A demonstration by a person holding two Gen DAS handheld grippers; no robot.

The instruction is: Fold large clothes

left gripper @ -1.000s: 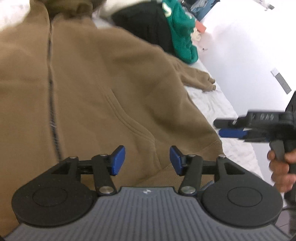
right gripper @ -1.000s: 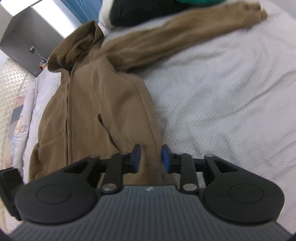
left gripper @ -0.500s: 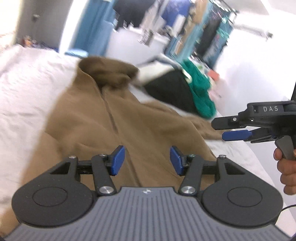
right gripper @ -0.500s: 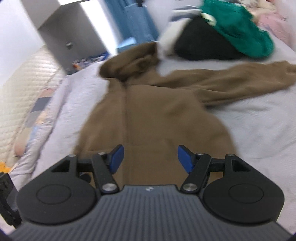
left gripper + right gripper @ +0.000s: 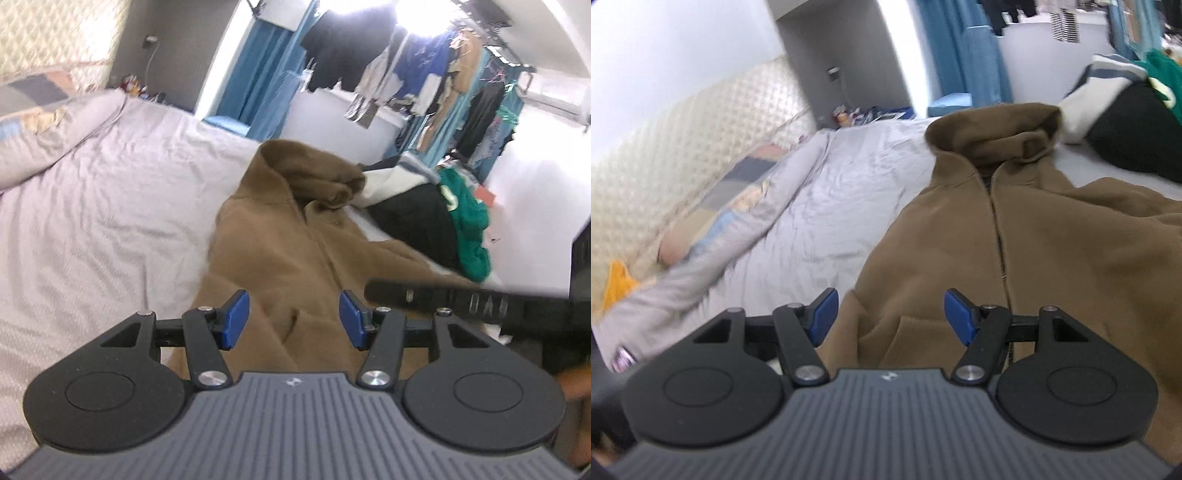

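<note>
A brown zip hoodie (image 5: 295, 251) lies front up on the pale bed sheet (image 5: 110, 229), its hood toward the far end and one sleeve stretched out to the right. My left gripper (image 5: 293, 319) hovers over the lower front by the pocket, open, with nothing between its blue pads. My right gripper (image 5: 890, 317) hangs over the hoodie (image 5: 1052, 251) near its left lower edge, also open and holding nothing. In the left wrist view the right tool's black body (image 5: 461, 302) crosses just right of my left fingers, blurred.
A heap of black, white and green clothes (image 5: 432, 218) lies beyond the hoodie's right shoulder. A pillow and rumpled duvet (image 5: 713, 236) lie along the quilted headboard (image 5: 683, 147) on the left. A rack of hanging clothes (image 5: 443, 74) and blue curtains stand past the bed.
Both views have swung up and leftward from the hoodie's right side and hem to its left front. The right jaws went from nearly shut to wide apart. The left jaws kept their gap.
</note>
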